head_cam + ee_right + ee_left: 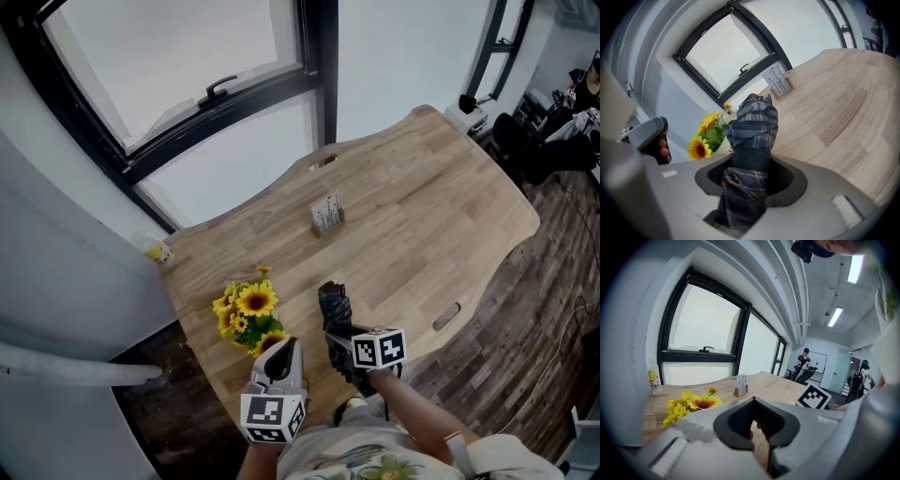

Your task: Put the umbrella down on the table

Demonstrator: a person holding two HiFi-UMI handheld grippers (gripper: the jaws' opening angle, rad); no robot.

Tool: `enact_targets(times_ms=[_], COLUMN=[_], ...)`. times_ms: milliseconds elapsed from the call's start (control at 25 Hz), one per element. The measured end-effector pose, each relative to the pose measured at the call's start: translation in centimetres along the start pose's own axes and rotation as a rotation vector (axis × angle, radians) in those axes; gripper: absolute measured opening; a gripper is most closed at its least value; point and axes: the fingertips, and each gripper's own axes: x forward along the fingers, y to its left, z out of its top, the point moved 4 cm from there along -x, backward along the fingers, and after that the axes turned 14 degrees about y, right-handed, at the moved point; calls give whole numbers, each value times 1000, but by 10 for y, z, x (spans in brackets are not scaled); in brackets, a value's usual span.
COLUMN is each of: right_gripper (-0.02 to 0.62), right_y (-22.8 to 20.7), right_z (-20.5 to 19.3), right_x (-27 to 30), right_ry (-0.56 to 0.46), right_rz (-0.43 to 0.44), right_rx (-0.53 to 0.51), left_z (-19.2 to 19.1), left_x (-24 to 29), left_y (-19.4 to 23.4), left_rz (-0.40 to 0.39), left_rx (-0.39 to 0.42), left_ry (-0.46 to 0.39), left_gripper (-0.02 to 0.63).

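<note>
A folded dark plaid umbrella (335, 312) (754, 123) sticks out forward from my right gripper (345, 345) (751, 161), whose jaws are shut on its middle, over the near part of the wooden table (427, 202). The umbrella's free end points toward the middle of the table; I cannot tell whether it touches the wood. My left gripper (280, 356) (751, 401) hangs at the table's near edge beside the sunflowers. Its jaws meet at the tips with nothing between them.
A bunch of yellow sunflowers (248, 309) (693, 404) (707, 135) stands left of the umbrella. A small card holder (326, 216) (740, 385) (778, 80) sits mid-table. A yellow-labelled bottle (157, 251) (655, 380) stands at the far left corner by the window. People stand far off in the left gripper view.
</note>
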Motion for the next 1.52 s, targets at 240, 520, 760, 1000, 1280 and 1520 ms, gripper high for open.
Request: enact_targets(times_ms=[240,520,760,1000,1280,1520], right_gripper=[195,195,196,196,198,198], right_y=[-6,-10,-14,-19,-28,-34], right_z=[-3,-5,-6,-9,-14,-19], right_x=[8,18,25,32,38,44], right_ry=[27,47,67,86,103,115], right_rz=[-10,-9,-20,-34,-53,-59], right_rx=[10,20,18,15,29,34], left_z=[0,-3,-3,-4,-5,-5], left_x=[0,0,1,2,3,4], left_y=[3,7,7,8,7,6], left_rz=[9,13,11,12,15,19], left_rx=[-1,-2,-1,0,-1,-1], left_ry=[8,16,18,20,26,27], left_gripper=[5,5,5,5,5,5])
